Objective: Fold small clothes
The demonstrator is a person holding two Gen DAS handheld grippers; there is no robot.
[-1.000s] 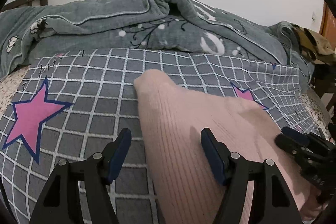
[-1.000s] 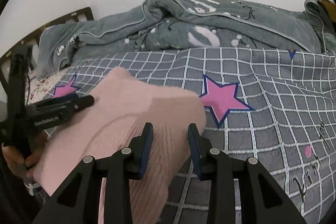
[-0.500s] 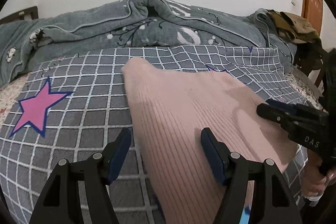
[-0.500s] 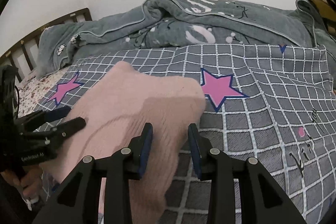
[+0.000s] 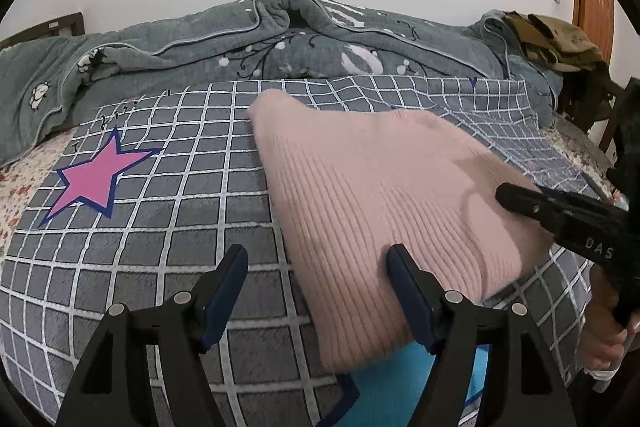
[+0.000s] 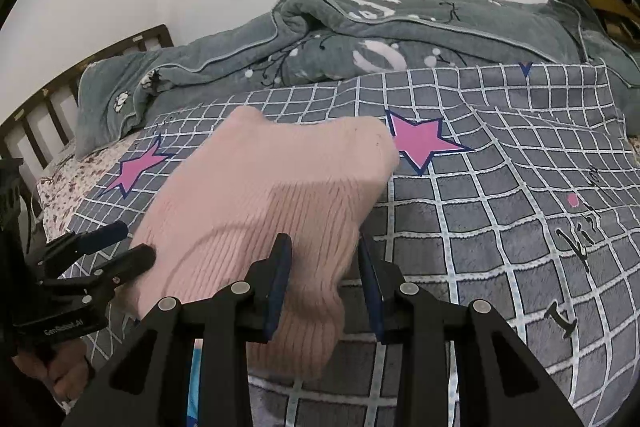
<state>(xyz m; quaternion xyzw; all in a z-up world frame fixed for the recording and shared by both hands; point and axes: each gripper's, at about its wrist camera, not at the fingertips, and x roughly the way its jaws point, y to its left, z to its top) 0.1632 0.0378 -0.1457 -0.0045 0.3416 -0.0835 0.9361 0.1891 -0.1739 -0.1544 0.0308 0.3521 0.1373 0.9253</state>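
A folded pink ribbed knit garment (image 5: pixel 380 195) lies on the grey checked bedspread (image 5: pixel 168 211); it also shows in the right wrist view (image 6: pixel 264 195). My left gripper (image 5: pixel 316 287) is open, its jaws spread over the garment's near left edge. It appears in the right wrist view (image 6: pixel 116 247) beside the garment's left side. My right gripper (image 6: pixel 324 275) is open with the garment's near right corner between its jaws. In the left wrist view the right gripper (image 5: pixel 532 203) rests at the garment's right edge.
A rumpled grey quilt (image 5: pixel 280 47) lies along the far side of the bed. Pink stars (image 6: pixel 420 141) mark the bedspread. A wooden headboard (image 6: pixel 48 103) stands at the left. Olive clothing (image 5: pixel 552 39) sits at the far right. A blue patch (image 5: pixel 384 387) shows under the garment's near edge.
The garment has shifted and settled flatter on the bed. My left gripper has drawn back toward the near edge. The right gripper stays at the garment's near right corner.
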